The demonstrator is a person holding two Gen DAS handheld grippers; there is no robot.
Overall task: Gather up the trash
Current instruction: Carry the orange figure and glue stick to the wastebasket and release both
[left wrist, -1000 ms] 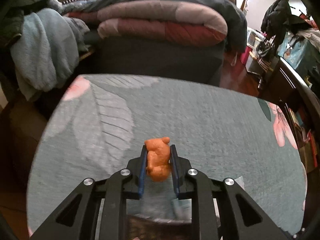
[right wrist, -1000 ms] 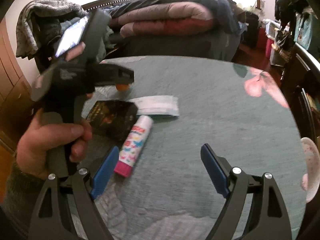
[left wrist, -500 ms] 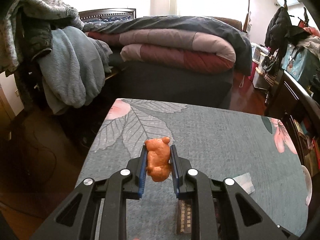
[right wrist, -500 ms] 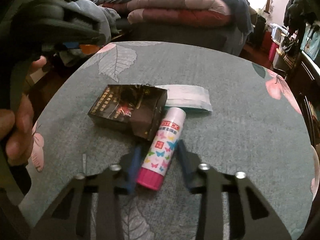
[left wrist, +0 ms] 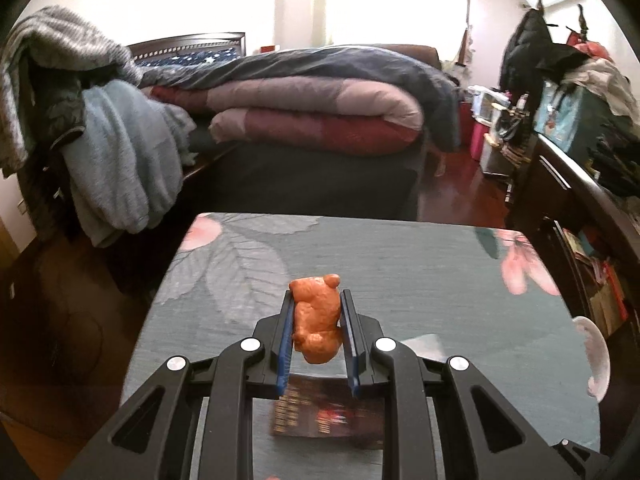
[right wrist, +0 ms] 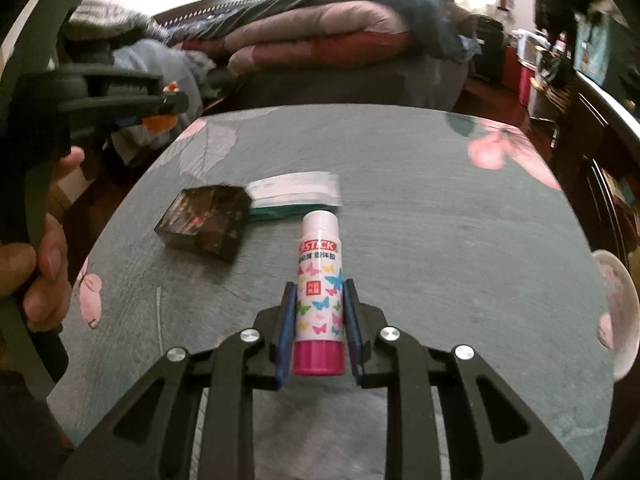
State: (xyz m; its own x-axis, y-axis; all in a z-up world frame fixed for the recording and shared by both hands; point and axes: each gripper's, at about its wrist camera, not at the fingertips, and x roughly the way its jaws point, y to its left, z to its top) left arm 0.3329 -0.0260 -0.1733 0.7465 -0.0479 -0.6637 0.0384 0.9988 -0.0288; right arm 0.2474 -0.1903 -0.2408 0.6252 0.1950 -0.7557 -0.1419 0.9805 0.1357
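My left gripper (left wrist: 316,304) is shut on an orange lumpy scrap (left wrist: 316,322) and holds it above the teal floral table (left wrist: 400,264). It also shows in the right wrist view (right wrist: 160,114), raised at the left with the orange scrap (right wrist: 158,121) in it. My right gripper (right wrist: 319,292) is shut on a white and pink glue stick (right wrist: 319,292), lifted just over the table. A black box (right wrist: 204,220) and a white-teal flat packet (right wrist: 296,194) lie on the table beyond it. The black box also shows below the left gripper (left wrist: 320,416).
A bed with folded quilts (left wrist: 312,112) stands beyond the table. Clothes hang over a chair (left wrist: 112,152) at the left. A dark cabinet (left wrist: 580,208) with clutter is at the right. The table (right wrist: 440,220) drops off to the floor at its left edge.
My right gripper closed on the glue stick and turned it to point straight ahead. My left gripper rose and pulled back with the orange scrap still in it.
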